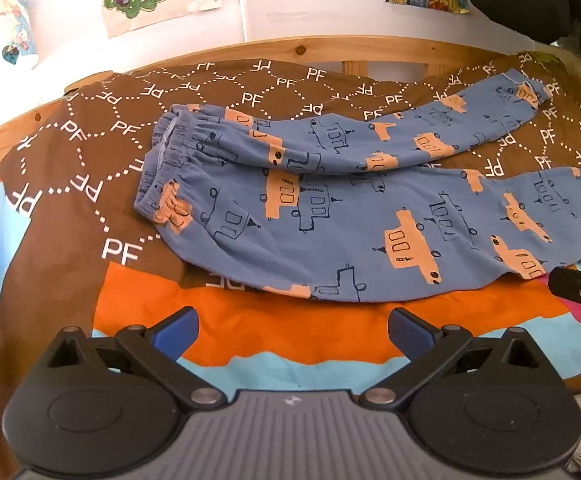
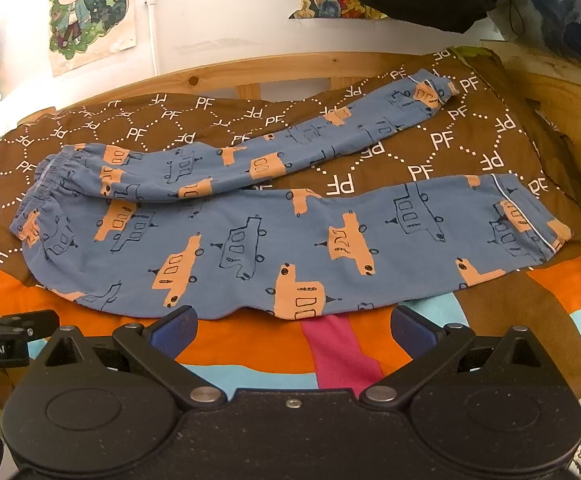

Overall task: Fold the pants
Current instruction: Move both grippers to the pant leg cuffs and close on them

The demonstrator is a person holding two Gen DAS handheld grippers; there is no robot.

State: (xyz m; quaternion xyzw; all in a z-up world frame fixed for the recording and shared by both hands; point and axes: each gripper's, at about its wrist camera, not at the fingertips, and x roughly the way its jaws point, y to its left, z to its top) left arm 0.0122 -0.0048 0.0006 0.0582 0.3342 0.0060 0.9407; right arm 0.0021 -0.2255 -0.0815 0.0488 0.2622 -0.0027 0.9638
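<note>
Patterned bedspread [image 1: 70,208], blue pants [image 1: 330,216] spread flat; left gripper [image 1: 292,330], right gripper [image 2: 292,330], jaws spread, empty

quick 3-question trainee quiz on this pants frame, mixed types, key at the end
1. True or false: the left gripper and the right gripper both have their jaws open and hold nothing.
2. Multiple choice: in both views the waistband of the pants lies A) on the left, B) on the right, C) hidden under the bedspread.
3. Fill in: the two legs spread apart toward the cuffs, and the far cuff lies close to the wooden ____.

Key: 1 true; 2 A; 3 bed frame.
</note>
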